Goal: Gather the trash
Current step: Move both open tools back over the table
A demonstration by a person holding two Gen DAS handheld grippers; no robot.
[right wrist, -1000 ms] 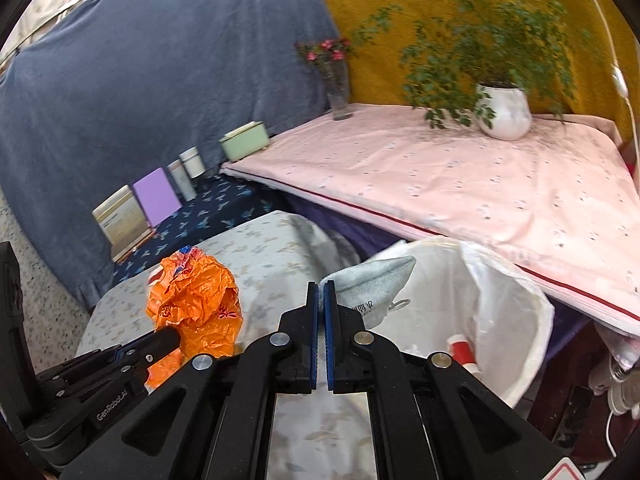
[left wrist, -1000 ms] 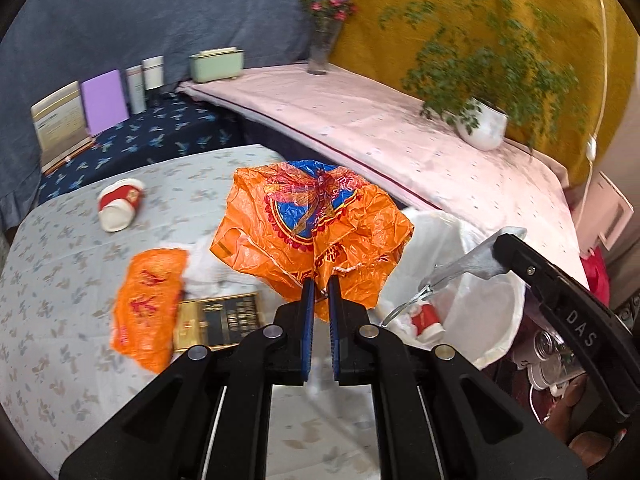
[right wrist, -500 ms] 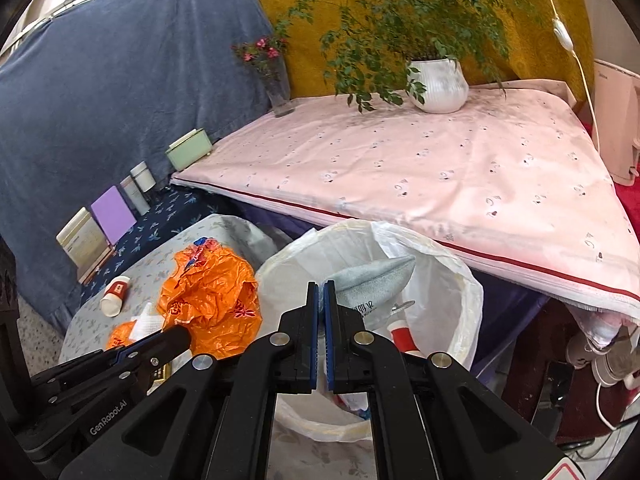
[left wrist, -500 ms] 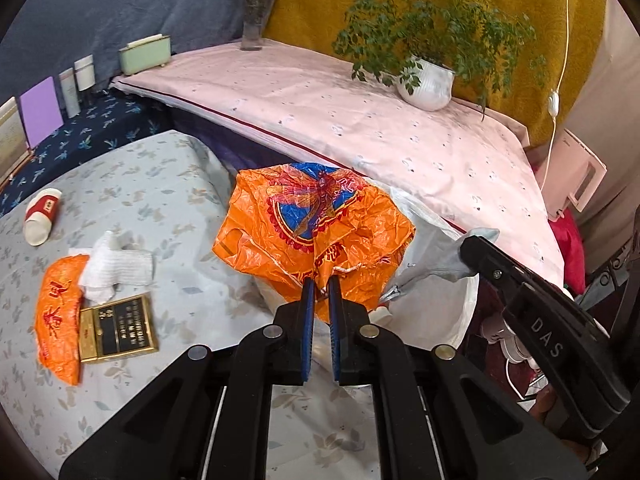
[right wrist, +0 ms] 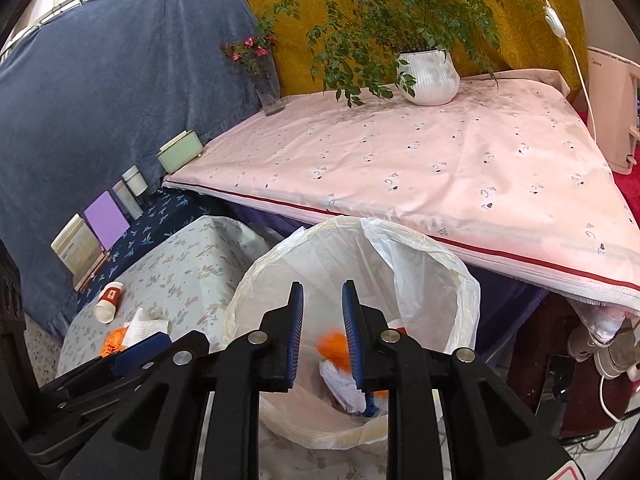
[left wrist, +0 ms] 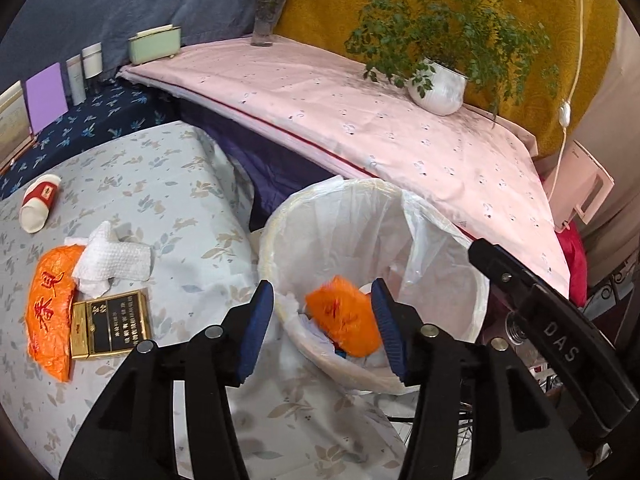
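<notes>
Beside the desk (left wrist: pixel 132 184), off its right edge, trash bin (left wrist: pixel 436 280) with white liner stands open; orange wrapper (left wrist: pixel 344 320) dropping into it, blurred. Left gripper (left wrist: pixel 322 330) jaws opening, fairly wide, nothing pressed between. Right gripper (right wrist: pixel 322 334) jaws opening, narrow gap, empty. Near desk's left edge: second orange wrapper (left wrist: pixel 48 312), black-gold box (left wrist: pixel 110 326) touching it, white tissue (left wrist: pixel 114 262), paper cup (left wrist: pixel 38 204). All likely light; wrapper crinkly and slick, pinch a fold. Box stiff, grip its edges. Bin contents mostly hidden behind jaws.
</notes>
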